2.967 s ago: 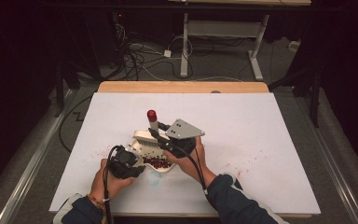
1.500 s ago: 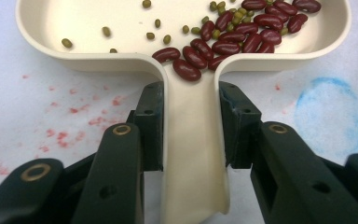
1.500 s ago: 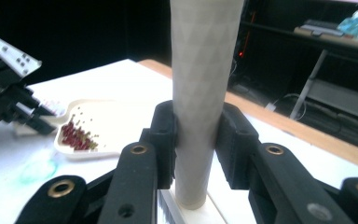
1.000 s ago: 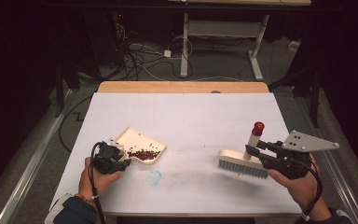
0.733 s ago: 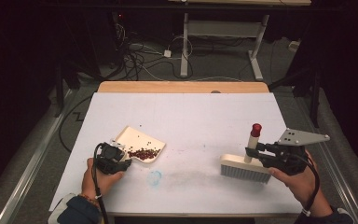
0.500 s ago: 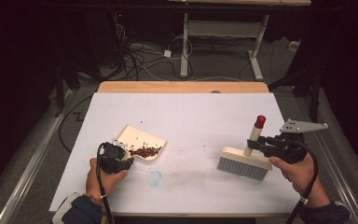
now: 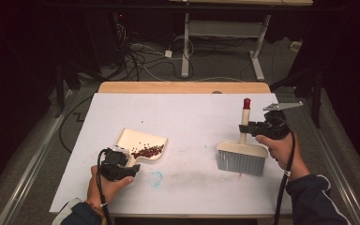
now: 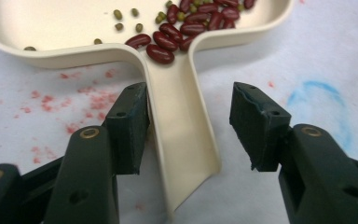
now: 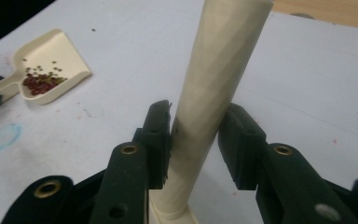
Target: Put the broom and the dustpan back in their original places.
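A cream dustpan (image 7: pixel 138 139) lies on the white table's left part, with red and green beans (image 7: pixel 147 151) heaped near its handle (image 8: pixel 182 135). My left gripper (image 7: pixel 132 167) (image 8: pixel 189 116) is open, its jaws on either side of that handle; the right jaw stands clear of it. At the right, a cream hand brush (image 7: pixel 241 158) stands with its grey bristles down on the table, red-tipped handle (image 9: pixel 214 70) upright. My right gripper (image 7: pixel 246 127) (image 9: pixel 194 140) is shut on that handle near its base. The right gripper view also shows the dustpan (image 9: pixel 51 51) far off at the left.
A blue scribbled circle (image 7: pixel 155 178) and faint red smears mark the white table cover (image 7: pixel 192 112) near the dustpan. A wooden strip (image 7: pixel 183 87) runs along the far edge. Cables and desk legs (image 7: pixel 185 51) lie on the floor beyond.
My right gripper carried the brush from over the dustpan to the right side of the table, where it now stands upright on its bristles. The left gripper stayed at the dustpan handle.
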### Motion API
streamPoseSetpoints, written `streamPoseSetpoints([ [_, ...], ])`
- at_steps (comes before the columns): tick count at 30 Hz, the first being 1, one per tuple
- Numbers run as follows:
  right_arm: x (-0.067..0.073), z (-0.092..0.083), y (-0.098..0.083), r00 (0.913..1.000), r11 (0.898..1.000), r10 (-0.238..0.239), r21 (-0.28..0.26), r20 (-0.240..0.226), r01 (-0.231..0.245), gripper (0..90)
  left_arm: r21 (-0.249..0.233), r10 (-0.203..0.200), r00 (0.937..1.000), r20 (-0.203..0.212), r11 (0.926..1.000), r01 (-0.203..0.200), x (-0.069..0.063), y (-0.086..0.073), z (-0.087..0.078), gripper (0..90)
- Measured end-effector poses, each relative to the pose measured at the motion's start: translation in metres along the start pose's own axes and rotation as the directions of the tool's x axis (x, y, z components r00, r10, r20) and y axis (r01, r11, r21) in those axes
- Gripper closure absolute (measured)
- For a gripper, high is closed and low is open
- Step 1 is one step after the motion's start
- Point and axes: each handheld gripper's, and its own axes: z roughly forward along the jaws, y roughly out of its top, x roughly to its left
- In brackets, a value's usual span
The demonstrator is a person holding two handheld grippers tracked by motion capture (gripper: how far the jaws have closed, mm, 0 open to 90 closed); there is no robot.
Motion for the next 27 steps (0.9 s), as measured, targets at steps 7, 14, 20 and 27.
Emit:
streamPoseSetpoints([
  [7,-0.009,0.032,0.006,0.9981,0.999,0.014,0.038,0.060,-0.016,62.7,-0.005,0.057,0.9974,0.044,0.9984,-0.057,-0.008,-0.005,-0.005,45.1],
  [14,-0.013,0.055,0.008,0.9927,0.997,0.006,0.074,0.121,-0.015,61.2,-0.084,0.182,0.9830,0.028,0.9803,-0.179,-0.014,-0.011,-0.013,37.5],
  [20,-0.019,0.070,0.007,0.9873,0.995,0.007,0.100,0.159,-0.024,59.7,-0.203,0.302,0.9530,-0.023,0.9321,-0.300,-0.015,-0.022,-0.025,25.3],
  [27,-0.023,0.080,0.003,0.9705,0.994,0.019,0.096,0.240,-0.044,58.8,-0.246,0.350,0.9341,-0.071,0.9015,-0.356,-0.012,-0.027,-0.027,21.3],
])
